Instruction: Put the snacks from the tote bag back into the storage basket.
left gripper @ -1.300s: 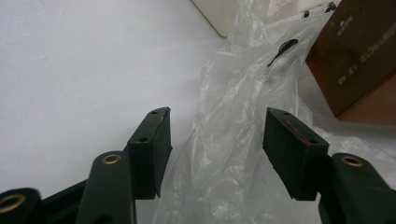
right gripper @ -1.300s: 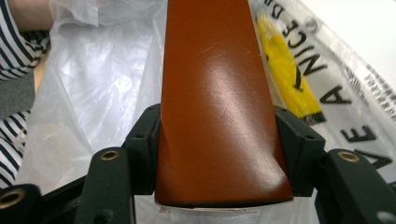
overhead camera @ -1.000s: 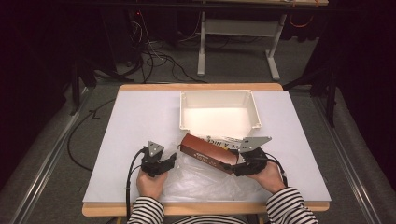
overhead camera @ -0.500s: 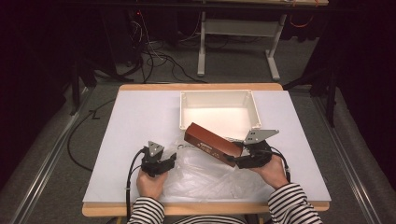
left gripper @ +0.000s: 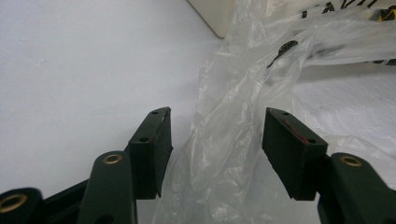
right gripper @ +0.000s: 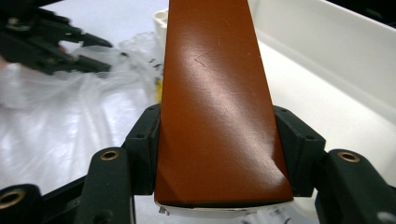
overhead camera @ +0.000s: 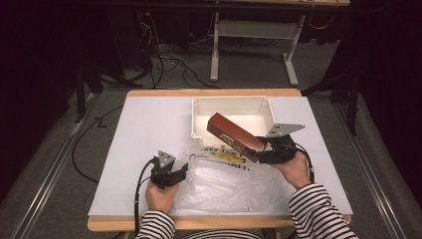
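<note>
My left gripper [overhead camera: 171,172]: at 7 o'clock on the table [overhead camera: 149,124]. Its jaws stand apart, with nothing squeezed. A fold of the bag sits between them.

Plastic bag [overhead camera: 224,179]: clear, thin and crinkly. It lies flat near the 6 o'clock edge of the table, with black and yellow print at its top edge. I think it is very light, floppy and slippery, so I should pinch a bunched fold, not a flat part.

Brown box [overhead camera: 234,135]: long and thin, with smooth, shiny sides. It looks like stiff card. It is up in the air and tilted, its far end over the near wall of the tray, at about 1 o'clock from the middle of the table. I think it is light and easy to dent, so a soft squeeze on its two long sides near one end is best.

White tray [overhead camera: 199,107]: hard plastic, with low walls. It sits at 12 o'clock on the table.

My right gripper [overhead camera: 271,152]: at 4 o'clock. Its jaws are squeezed tight on the near end of the brown box.
</note>
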The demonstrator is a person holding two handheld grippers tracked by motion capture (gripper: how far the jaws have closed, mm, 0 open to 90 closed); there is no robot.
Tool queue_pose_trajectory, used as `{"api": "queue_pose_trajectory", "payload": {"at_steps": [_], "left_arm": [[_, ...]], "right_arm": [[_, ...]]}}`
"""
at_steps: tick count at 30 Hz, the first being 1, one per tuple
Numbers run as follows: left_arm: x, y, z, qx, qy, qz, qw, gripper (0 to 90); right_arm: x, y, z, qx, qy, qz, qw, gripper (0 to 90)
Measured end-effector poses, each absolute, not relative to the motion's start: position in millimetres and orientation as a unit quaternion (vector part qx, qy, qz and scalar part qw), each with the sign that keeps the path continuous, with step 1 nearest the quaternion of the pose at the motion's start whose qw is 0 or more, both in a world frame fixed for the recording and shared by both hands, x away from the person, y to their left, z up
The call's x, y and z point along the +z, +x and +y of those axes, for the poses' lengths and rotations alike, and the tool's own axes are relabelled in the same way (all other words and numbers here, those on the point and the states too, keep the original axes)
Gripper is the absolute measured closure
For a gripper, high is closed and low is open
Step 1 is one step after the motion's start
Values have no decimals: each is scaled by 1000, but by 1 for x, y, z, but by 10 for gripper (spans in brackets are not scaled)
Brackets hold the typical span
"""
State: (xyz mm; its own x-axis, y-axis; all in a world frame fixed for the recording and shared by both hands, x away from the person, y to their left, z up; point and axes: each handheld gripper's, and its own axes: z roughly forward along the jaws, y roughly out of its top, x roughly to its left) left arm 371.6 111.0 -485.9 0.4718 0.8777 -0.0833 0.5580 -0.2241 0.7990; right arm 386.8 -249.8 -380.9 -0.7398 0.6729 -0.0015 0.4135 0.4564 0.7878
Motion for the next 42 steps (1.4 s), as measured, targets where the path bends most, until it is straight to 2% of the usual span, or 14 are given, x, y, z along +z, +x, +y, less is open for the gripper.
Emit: {"api": "queue_pose_trajectory", "payload": {"at_steps": [12,24,42], "left_arm": [[-485,370,111,195,762,462,409,449],[-486,370,109,202,764,460,405,448],[-485,370,110,201,764,460,405,446]], "right_arm": [[-394,432,-245,374,376,827,185,429],[-415,460,-235,357,385,835,165,429],[-421,476,-229,330,402,837,170,428]]}}
